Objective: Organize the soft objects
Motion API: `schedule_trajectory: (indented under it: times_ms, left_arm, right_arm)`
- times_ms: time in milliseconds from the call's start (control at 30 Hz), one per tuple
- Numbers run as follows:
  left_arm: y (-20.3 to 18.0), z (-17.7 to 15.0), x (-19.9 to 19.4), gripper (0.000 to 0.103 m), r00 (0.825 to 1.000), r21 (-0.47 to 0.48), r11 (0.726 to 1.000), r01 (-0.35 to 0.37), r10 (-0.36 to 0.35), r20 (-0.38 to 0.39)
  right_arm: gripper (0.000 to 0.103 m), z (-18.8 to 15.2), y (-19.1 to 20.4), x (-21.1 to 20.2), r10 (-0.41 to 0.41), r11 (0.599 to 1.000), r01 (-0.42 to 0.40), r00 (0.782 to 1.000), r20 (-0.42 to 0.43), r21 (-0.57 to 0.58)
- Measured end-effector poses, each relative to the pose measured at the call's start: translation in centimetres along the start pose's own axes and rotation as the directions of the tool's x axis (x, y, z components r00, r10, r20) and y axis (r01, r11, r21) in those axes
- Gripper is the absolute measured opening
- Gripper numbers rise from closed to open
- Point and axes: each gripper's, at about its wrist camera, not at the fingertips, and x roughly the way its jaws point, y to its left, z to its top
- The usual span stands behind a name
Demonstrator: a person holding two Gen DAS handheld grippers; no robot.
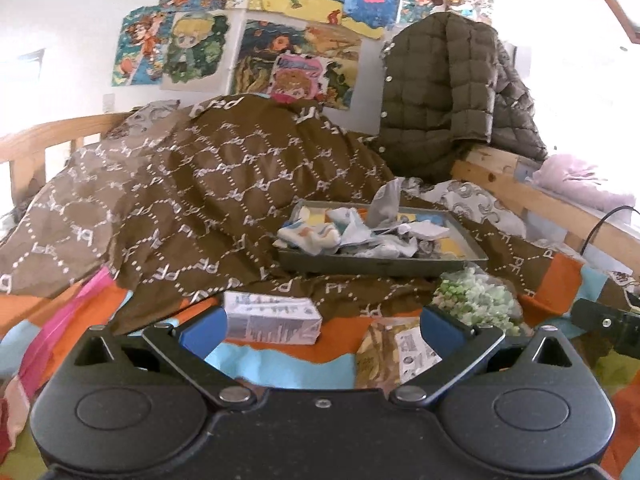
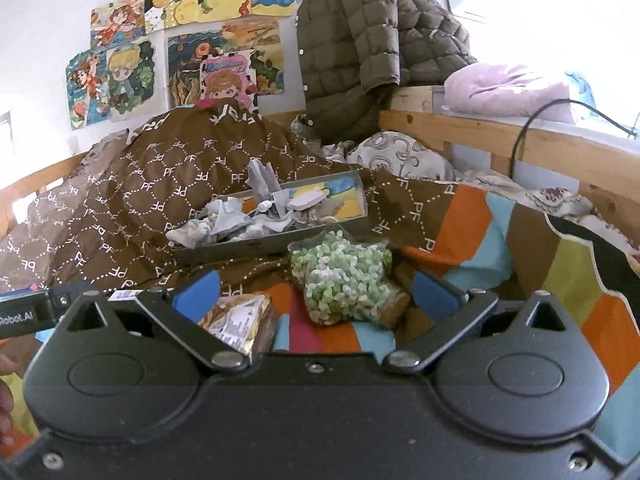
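Note:
A grey tray (image 1: 384, 266) (image 2: 276, 240) holding crumpled socks and cloths (image 1: 320, 236) (image 2: 224, 220) rests on the brown PF-patterned blanket (image 1: 192, 184) (image 2: 132, 184). In front of it lie a clear bag of green and white puffs (image 1: 476, 300) (image 2: 344, 276), a gold snack packet (image 1: 396, 356) (image 2: 240, 320) and a white carton (image 1: 272, 318). My left gripper (image 1: 322, 326) is open, low over the striped bedspread, the carton just beyond its left finger. My right gripper (image 2: 316, 294) is open too, with the puff bag between its fingertips, untouched.
A quilted olive jacket (image 1: 448, 92) (image 2: 360, 40) hangs over the wooden bed frame (image 1: 520, 192) (image 2: 500, 140). A lilac cushion (image 2: 508, 88) and a black cable (image 2: 532, 120) sit on the ledge at right. Cartoon posters (image 1: 280, 20) cover the wall. The striped bedspread (image 2: 520, 248) extends right.

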Motion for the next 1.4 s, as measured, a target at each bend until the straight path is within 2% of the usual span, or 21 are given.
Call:
schedule_trajectory:
  times_ms: [133,500,833,1400]
  left_arm:
    - [0.2,-0.6,-0.5,0.102,1.0,-0.021,1.0,-0.023,0.023,-0.018]
    - [0.1,-1.7,-1.7,0.102,0.998,0.0,0.998,-0.058,0.058,-0.024]
    - [0.7,-3.4,-2.5,0.102,0.996,0.026,0.996,-0.08,0.08,-0.037]
    - [1.1,-4.0,-2.6,0.102,0.992,0.034,0.994,-0.104,0.106,-0.063]
  right_arm:
    - [0.102,-0.9,-0.4,-0.9,-0.008,0.999,0.008,1.0,-0.009,0.034]
    - [0.102,-3.3,-0.7,-2.3,-0.024,0.997,0.028,0.998,-0.058,0.065]
    - [0.102,-4.7,0.7,-3.6,-0.03,0.999,0.031,0.999,-0.043,0.009]
    - [0.102,-5.5,2.1,-2.2,0.018,1.0,-0.018,0.993,-0.113,-0.001]
